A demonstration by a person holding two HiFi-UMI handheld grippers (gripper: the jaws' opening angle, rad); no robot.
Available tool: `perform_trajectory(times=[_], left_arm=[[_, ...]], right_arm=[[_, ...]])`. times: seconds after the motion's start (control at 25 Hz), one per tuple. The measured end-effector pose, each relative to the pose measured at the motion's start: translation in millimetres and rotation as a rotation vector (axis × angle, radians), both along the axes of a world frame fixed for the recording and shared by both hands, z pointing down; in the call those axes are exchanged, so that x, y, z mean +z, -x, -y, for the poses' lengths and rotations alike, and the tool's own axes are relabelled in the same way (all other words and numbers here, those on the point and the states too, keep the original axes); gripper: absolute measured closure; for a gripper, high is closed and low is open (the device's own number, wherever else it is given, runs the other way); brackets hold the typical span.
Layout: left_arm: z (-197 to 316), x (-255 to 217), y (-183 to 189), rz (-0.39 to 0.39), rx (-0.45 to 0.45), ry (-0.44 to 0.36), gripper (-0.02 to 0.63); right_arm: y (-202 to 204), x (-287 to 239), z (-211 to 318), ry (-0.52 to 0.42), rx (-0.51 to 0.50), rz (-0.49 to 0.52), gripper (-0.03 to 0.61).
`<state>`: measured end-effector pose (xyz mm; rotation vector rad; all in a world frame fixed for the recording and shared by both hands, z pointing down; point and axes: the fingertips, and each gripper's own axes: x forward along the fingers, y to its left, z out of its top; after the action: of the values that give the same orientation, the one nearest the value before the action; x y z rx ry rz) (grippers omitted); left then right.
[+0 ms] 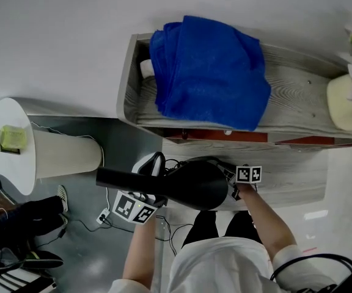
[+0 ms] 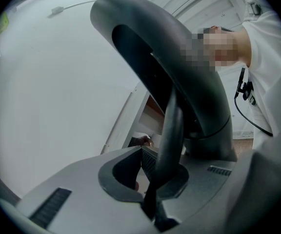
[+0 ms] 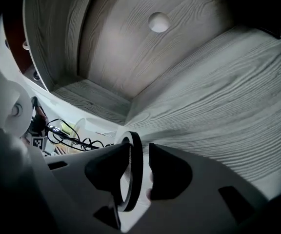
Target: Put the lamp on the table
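We held the lamp (image 1: 182, 185) just short of the table (image 1: 298, 176), left gripper (image 2: 155, 189) clamped on its thin stem (image 2: 172, 130), right gripper (image 3: 139, 167) wide around its ring (image 3: 136, 155); seemingly stiff, top-heavy, best taken by that stem

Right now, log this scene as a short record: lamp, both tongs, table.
lamp: black, held at the near edge of the table
left tongs: shut on the lamp's thin stem
right tongs: open, a black ring between them
table: grey wood grain
shelf: blue cloth draped over it, flower pot at its right end
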<state>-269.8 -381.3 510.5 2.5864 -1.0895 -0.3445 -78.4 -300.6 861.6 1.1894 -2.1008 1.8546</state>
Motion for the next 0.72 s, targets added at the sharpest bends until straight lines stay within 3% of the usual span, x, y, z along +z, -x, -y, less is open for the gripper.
perform_trajectory(times=[0.36, 0.72], left_arm=[[-6, 0, -25, 0.057, 0.016, -0.002, 0.604], [-19, 0, -50, 0.115, 0.034, -0.021, 0.604]], right_arm=[[-44, -13, -12, -0.026, 0.061, -0.080, 0.449], [-85, -64, -42, -0.111, 0.128, -0.053, 0.456]])
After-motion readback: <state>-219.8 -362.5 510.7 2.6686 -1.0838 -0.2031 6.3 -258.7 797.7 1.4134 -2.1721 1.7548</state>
